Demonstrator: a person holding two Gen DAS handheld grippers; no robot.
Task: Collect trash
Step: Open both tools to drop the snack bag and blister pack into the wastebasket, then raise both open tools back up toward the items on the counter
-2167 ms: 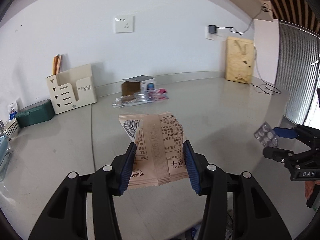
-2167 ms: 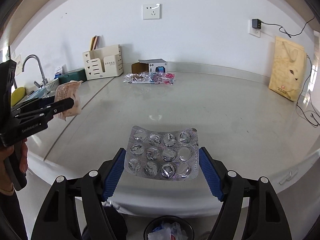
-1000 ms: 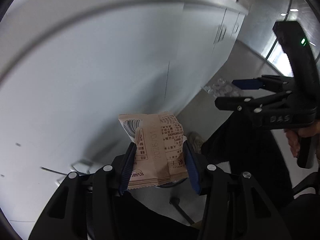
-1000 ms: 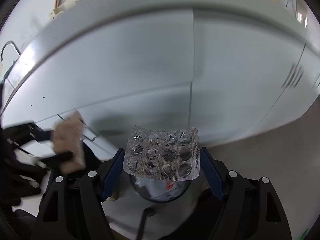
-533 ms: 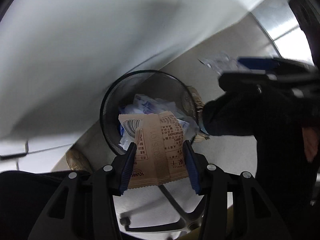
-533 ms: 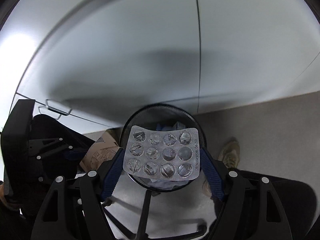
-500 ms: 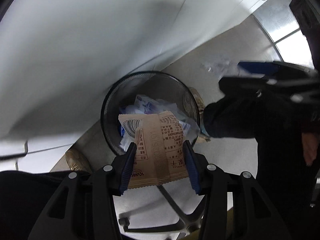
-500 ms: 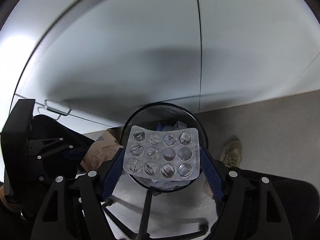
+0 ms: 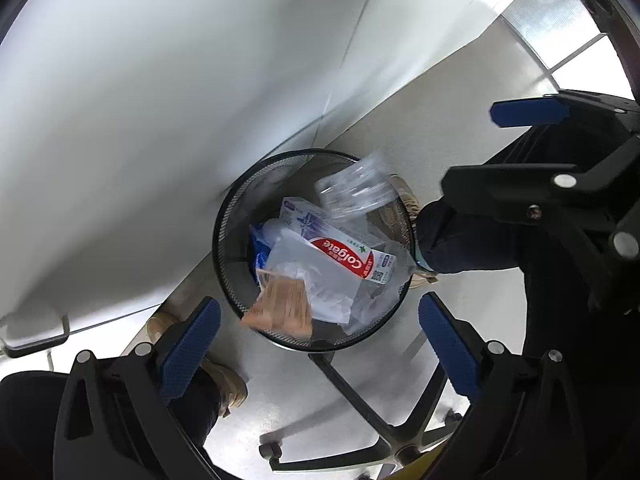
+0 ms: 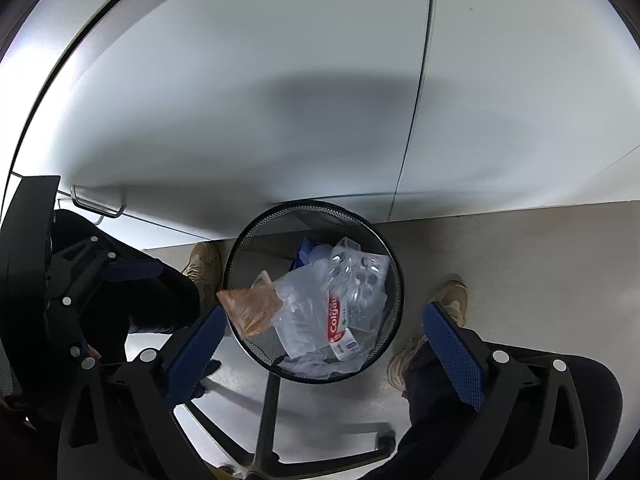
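Observation:
Both grippers point down over a black mesh bin (image 9: 224, 248) (image 10: 394, 280) on the floor. My left gripper (image 9: 318, 344) has its jaws opening wide, with nothing between the blue pads. The tan snack wrapper (image 9: 280, 306) (image 10: 250, 304) is blurred, falling at the bin's near-left rim. My right gripper (image 10: 324, 346) also has its jaws opening, empty. The silver blister pack (image 10: 356, 274) (image 9: 352, 190) drops blurred into the bin, above a Colgate box (image 9: 346, 258) (image 10: 340, 328) and clear plastic bags. The right gripper also shows at the right of the left wrist view.
White cabinet fronts (image 10: 280, 100) with a metal handle (image 10: 96, 202) rise behind the bin. A person's dark trouser legs and tan shoes (image 10: 450, 300) stand beside the bin. Black chair-base legs (image 9: 360, 404) with casters spread over the grey floor.
Both grippers opened from their grip. The snack wrapper left the left jaws and the blister pack left the right jaws; both are falling into the bin. The hands stayed over the bin.

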